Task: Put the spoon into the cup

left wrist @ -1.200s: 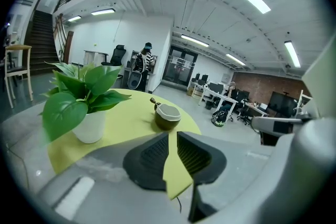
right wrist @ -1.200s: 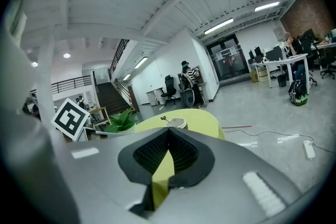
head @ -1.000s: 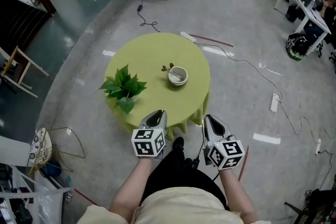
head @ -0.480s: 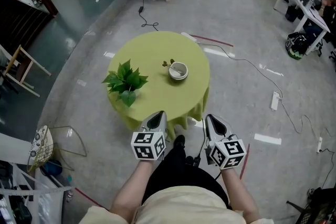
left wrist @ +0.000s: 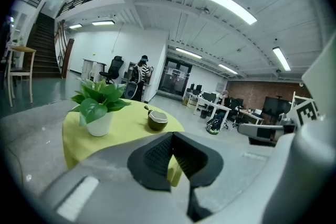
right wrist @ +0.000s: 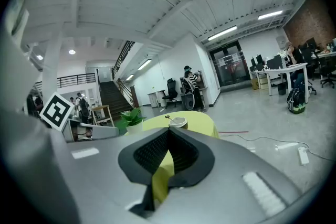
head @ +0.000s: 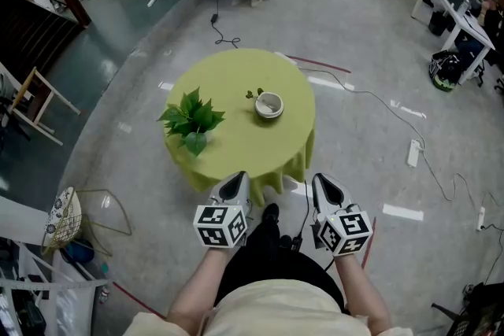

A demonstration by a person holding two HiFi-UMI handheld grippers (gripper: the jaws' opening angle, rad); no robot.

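Observation:
A pale cup [head: 268, 105] stands right of centre on the round table under a yellow-green cloth [head: 236, 149]. The spoon [head: 253, 94] rests in it, its dark handle sticking out over the rim to the left. The left gripper view shows the cup [left wrist: 157, 120] and the spoon handle [left wrist: 147, 109] well beyond the jaws. The right gripper view has the cup [right wrist: 178, 123] far off too. My left gripper [head: 234, 183] and right gripper [head: 325, 186] hang side by side off the table's near edge. Both are shut and hold nothing.
A potted green plant [head: 193, 120] stands on the table's left side. On the floor lie cables and a power strip [head: 412, 153] to the right. A wooden chair [head: 35, 102] stands at the left, and office desks [head: 457, 4] at the far right.
Both grippers have drawn back from the table and sit lower in the head view. The table, cup and plant now look slightly farther away.

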